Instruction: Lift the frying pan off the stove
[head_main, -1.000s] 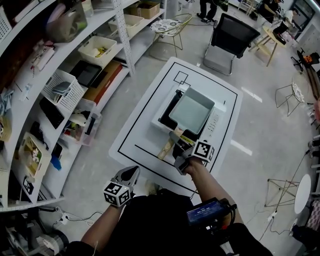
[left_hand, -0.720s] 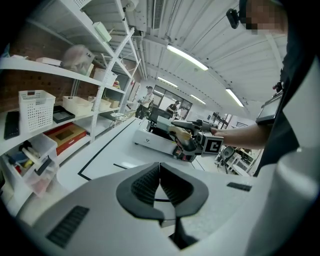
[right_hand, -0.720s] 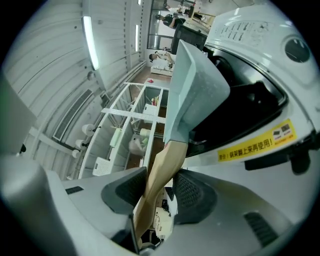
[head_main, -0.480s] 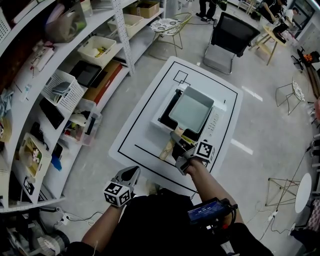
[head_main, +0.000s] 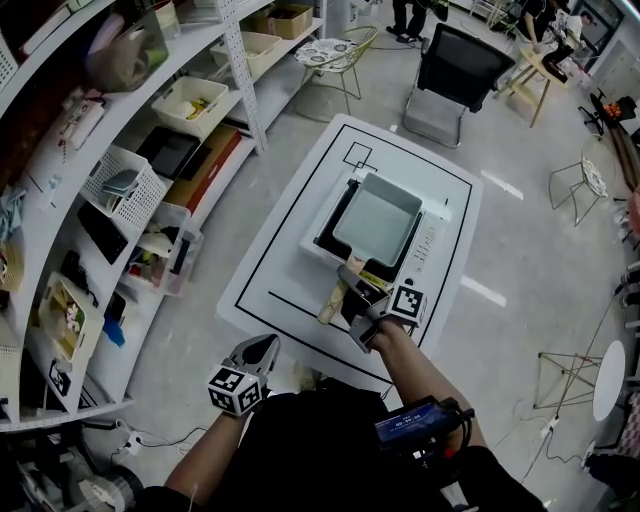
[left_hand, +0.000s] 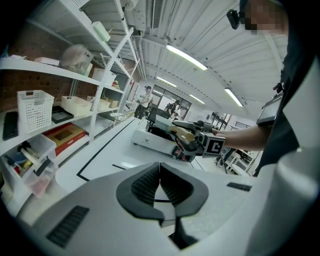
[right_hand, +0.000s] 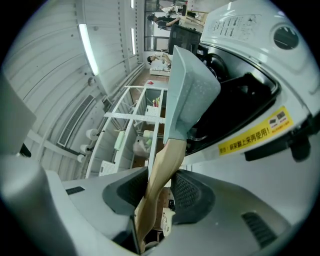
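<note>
A pale grey square frying pan (head_main: 375, 218) sits on the burner of a white portable stove (head_main: 428, 245) on the white table (head_main: 285, 250). Its tan wooden handle (head_main: 332, 298) points toward me. My right gripper (head_main: 351, 287) is at that handle, and its jaws are closing. In the right gripper view the handle (right_hand: 162, 170) runs between the two pads and touches both, with the pan (right_hand: 187, 95) rising beyond it. My left gripper (head_main: 264, 346) hangs off the table's near edge, shut (left_hand: 160, 182) and empty.
White shelving (head_main: 150, 170) with bins and baskets lines the left side. A black office chair (head_main: 460, 70) and a wire chair (head_main: 340, 55) stand beyond the table's far end. Black lines mark the tabletop around the stove.
The right gripper's jaws have drawn in around the pan's handle. The pan, the stove and the left gripper stay where they were.
</note>
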